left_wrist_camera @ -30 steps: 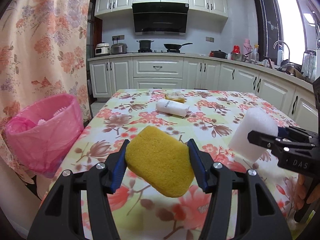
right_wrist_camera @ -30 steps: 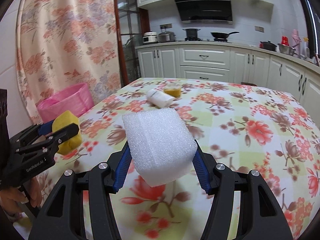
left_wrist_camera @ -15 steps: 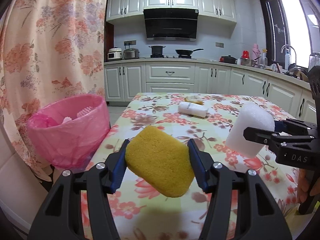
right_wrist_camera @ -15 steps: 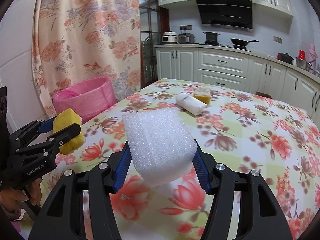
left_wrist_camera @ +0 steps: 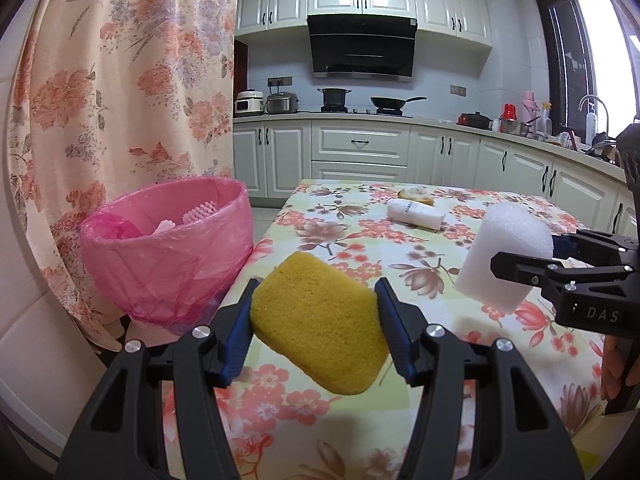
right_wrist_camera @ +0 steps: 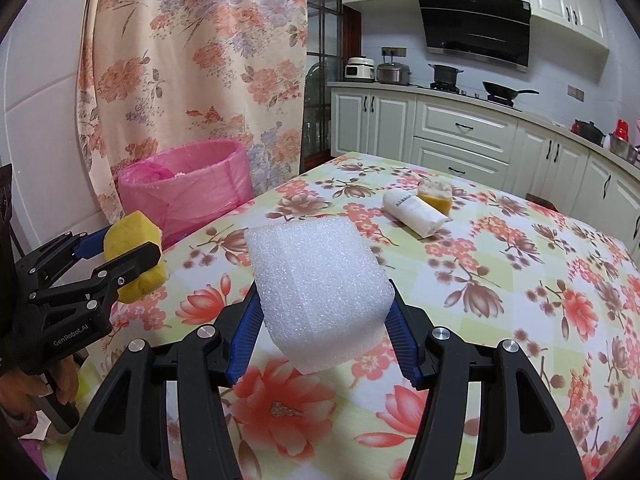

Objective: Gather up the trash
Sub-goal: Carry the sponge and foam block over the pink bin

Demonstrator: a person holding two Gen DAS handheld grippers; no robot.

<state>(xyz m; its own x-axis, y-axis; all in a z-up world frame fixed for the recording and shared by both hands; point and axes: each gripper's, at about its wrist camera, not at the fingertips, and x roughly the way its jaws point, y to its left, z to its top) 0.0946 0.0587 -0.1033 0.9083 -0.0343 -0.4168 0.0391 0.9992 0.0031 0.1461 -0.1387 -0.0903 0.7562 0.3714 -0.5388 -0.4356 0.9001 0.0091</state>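
My left gripper point(left_wrist_camera: 316, 300) is shut on a yellow sponge point(left_wrist_camera: 320, 324) and holds it above the table's left edge; it also shows in the right wrist view point(right_wrist_camera: 128, 252). My right gripper point(right_wrist_camera: 320, 304) is shut on a white foam block point(right_wrist_camera: 320, 288), held above the table; the block shows at right in the left wrist view point(left_wrist_camera: 504, 256). A pink-lined trash bin point(left_wrist_camera: 168, 252) stands left of the table, with pink items inside. A white roll point(left_wrist_camera: 416, 214) and a small yellow-filled cup point(right_wrist_camera: 435, 196) lie far on the table.
The floral tablecloth point(right_wrist_camera: 520, 280) covers the table. A floral curtain point(left_wrist_camera: 120, 100) hangs behind the bin. Kitchen cabinets and a stove line the far wall.
Both grippers have moved left with their loads. The pink bin has come closer and more central in both views.
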